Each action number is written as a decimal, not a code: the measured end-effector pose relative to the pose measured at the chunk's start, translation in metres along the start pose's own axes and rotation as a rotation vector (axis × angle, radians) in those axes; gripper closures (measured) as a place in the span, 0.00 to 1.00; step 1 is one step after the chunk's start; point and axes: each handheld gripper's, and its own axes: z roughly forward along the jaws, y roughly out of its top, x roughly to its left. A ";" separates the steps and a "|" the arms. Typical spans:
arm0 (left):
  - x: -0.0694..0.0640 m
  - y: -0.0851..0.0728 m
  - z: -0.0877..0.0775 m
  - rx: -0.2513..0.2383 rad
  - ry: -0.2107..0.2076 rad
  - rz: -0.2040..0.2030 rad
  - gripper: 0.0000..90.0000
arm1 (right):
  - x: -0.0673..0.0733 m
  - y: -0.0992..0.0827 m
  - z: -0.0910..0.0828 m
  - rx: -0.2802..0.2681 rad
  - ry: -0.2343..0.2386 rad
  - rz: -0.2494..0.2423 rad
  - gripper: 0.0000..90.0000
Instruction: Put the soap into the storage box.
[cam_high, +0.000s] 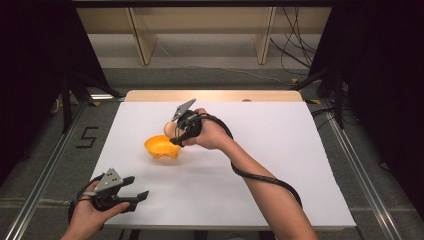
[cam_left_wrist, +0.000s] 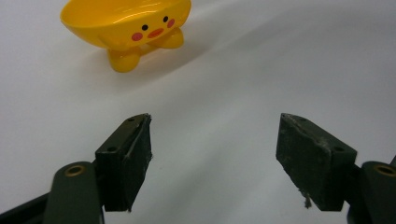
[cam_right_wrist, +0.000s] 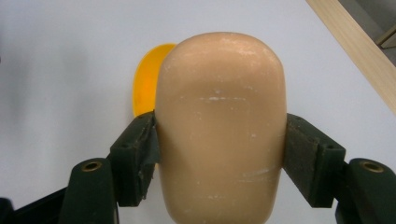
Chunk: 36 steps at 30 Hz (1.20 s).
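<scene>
- The left gripper (cam_high: 141, 196) rests near the front left corner of the white table (cam_high: 280, 165), well apart from the yellow chick-face bowl (cam_high: 161, 146) and nearer the person than it. Its 2 jaws stand wide apart with nothing between them; in the left gripper view they frame bare table, with the bowl (cam_left_wrist: 126, 23) up ahead.
- The bowl stands upright on its 2 stubby feet, left of the table's centre. From above it looks empty, though the far part of its inside is hidden by the right gripper.
- The right gripper (cam_high: 175, 134) hangs just above and behind the bowl's far rim. Its 2 pads press on either side of a smooth, tan, egg-shaped object (cam_right_wrist: 219, 126), perhaps a soap bar or toy bread; I cannot tell which. A sliver of the bowl's orange inside (cam_right_wrist: 144, 79) shows past the object's left edge.
- Judged from this, the pick-up is done and the carry is almost done. Left: bring the object over the bowl's middle, lower it, and release.
- Nothing stands in the way on the table. Beyond the bowl lie a bare wooden strip (cam_high: 215, 95) at the table's far edge, wooden frame legs and loose cables on the floor, and a "5" marked on the floor to the bowl's left.
</scene>
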 end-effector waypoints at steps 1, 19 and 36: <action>0.000 0.000 0.000 0.003 0.000 0.000 0.29 | 0.000 0.000 0.000 0.011 0.005 0.008 0.37; 0.000 0.000 0.000 0.003 -0.008 -0.001 0.29 | 0.001 0.008 0.011 0.024 0.023 0.006 0.37; 0.000 0.000 0.000 0.003 -0.010 0.001 0.29 | 0.001 0.009 0.025 0.028 0.025 -0.016 0.37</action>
